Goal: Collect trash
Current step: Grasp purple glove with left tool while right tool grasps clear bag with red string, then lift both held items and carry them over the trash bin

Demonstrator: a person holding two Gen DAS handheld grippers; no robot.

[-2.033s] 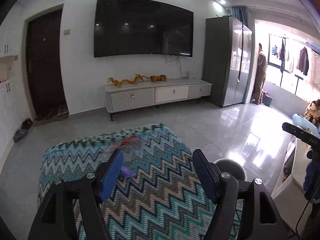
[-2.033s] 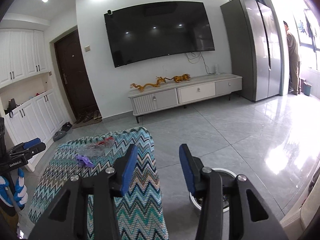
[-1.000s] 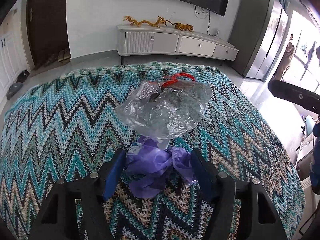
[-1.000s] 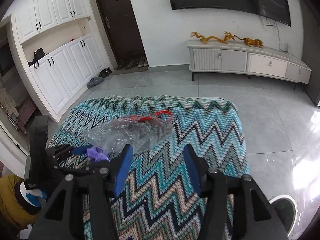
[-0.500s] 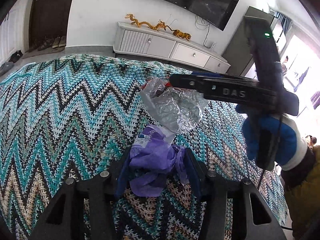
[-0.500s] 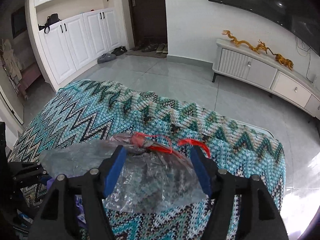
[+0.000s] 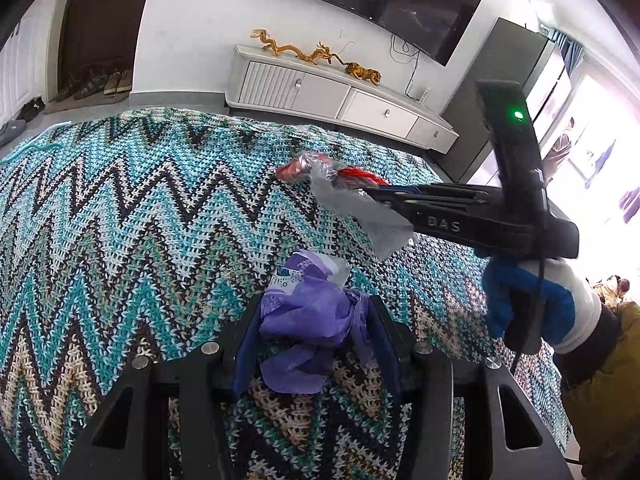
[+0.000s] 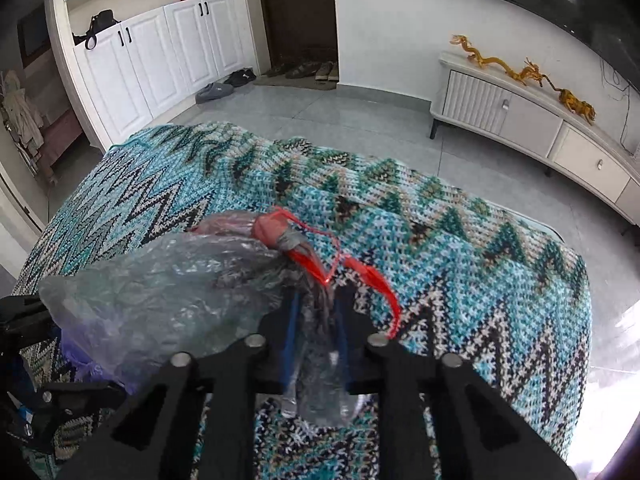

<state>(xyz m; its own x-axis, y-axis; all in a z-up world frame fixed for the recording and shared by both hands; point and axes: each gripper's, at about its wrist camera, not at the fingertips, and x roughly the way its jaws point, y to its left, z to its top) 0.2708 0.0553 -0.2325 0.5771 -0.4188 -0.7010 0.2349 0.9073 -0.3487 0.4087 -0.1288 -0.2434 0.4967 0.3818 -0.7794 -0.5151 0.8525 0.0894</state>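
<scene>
Clear plastic bag (image 8: 168,292) pinched in right claw (image 8: 316,312); purple wrapper (image 7: 316,320) clamped in left claw (image 7: 316,336).

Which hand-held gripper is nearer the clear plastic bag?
Right. The right hand-held gripper is clamped on the clear plastic bag; the left hand-held gripper sits beside it, closed around the purple wrapper.

My left gripper (image 7: 314,340) was black with blue pads and silver screws. At three o'clock, my right gripper (image 7: 374,194) read "DAS", above a blue-and-white glove (image 7: 532,304) and mustard sleeve (image 7: 608,392).
</scene>
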